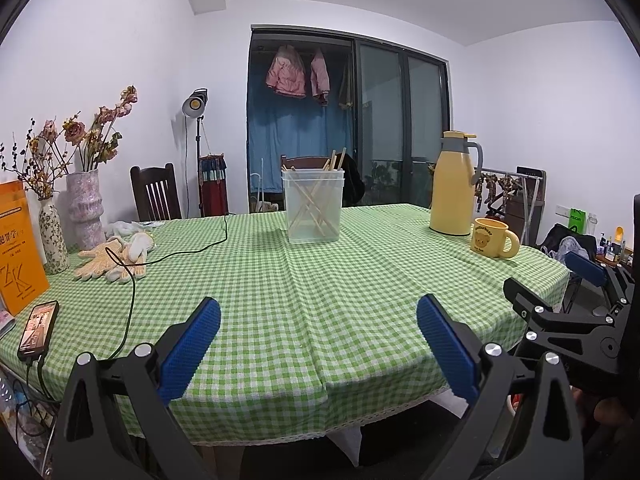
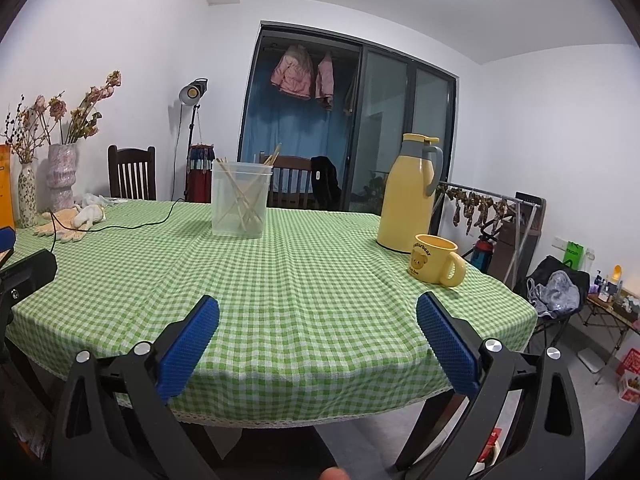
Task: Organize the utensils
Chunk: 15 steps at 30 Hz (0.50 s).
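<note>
a white-walled room held a surface (image 1: 304,292) under green gingham cloth. the clear plastic container (image 1: 313,206) of wooden chopsticks (image 1: 316,204) stood upright in the centre of the left wrist frame, well apart from both tools. the left gripper (image 1: 318,346) and right gripper (image 2: 318,344) hung at the near edge, fingers (image 1: 192,354) spread wide and holding nothing. judging by the crossed, leaning sticks, a good approach would come from above, pinching one chopstick near its top without tipping the container, clear of the yellow thermos (image 1: 454,186) and mug (image 1: 494,238).
</note>
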Each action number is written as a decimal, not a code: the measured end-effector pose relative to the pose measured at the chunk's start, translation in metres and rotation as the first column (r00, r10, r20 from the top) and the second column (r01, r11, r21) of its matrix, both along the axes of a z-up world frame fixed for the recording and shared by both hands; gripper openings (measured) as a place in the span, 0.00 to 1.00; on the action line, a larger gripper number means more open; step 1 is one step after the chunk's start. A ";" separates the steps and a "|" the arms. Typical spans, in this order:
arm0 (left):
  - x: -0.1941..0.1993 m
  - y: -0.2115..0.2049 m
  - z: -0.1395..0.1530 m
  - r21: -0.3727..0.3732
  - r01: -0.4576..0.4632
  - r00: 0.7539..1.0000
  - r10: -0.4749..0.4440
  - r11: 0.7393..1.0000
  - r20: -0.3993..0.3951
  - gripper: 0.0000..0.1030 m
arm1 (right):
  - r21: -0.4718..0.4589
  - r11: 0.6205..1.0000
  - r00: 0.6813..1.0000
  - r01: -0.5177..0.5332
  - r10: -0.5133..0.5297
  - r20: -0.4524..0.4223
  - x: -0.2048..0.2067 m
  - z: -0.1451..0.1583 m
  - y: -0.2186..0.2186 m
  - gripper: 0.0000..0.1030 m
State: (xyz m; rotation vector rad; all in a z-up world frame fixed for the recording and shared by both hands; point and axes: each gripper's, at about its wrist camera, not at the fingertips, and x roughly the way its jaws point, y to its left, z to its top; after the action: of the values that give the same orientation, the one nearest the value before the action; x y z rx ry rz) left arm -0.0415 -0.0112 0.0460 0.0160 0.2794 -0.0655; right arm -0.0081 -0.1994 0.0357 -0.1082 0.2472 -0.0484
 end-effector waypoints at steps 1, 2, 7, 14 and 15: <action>0.000 0.000 0.000 0.000 0.000 1.000 0.000 1.000 0.001 0.93 | 0.000 1.000 1.000 -0.002 0.002 0.000 0.000 0.000 0.000 0.92; 0.000 0.000 0.000 0.000 -0.002 1.000 0.002 1.000 0.001 0.93 | -0.005 1.000 1.000 -0.004 0.004 -0.002 0.000 -0.001 0.001 0.92; -0.001 0.001 0.001 0.003 -0.006 1.000 0.006 1.000 0.006 0.93 | -0.008 1.000 1.000 -0.016 0.016 -0.007 0.000 0.000 0.003 0.92; -0.001 -0.001 0.002 0.005 -0.006 1.000 0.006 1.000 0.009 0.93 | -0.016 1.000 1.000 -0.022 0.022 0.001 -0.001 0.001 0.003 0.92; -0.001 -0.001 0.001 0.005 -0.006 1.000 0.006 1.000 0.011 0.93 | -0.017 1.000 1.000 -0.023 0.023 0.002 -0.001 0.001 0.003 0.92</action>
State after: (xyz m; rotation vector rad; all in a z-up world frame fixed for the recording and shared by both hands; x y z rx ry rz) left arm -0.0429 -0.0123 0.0475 0.0208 0.2689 -0.0589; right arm -0.0088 -0.1964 0.0371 -0.1277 0.2436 -0.0274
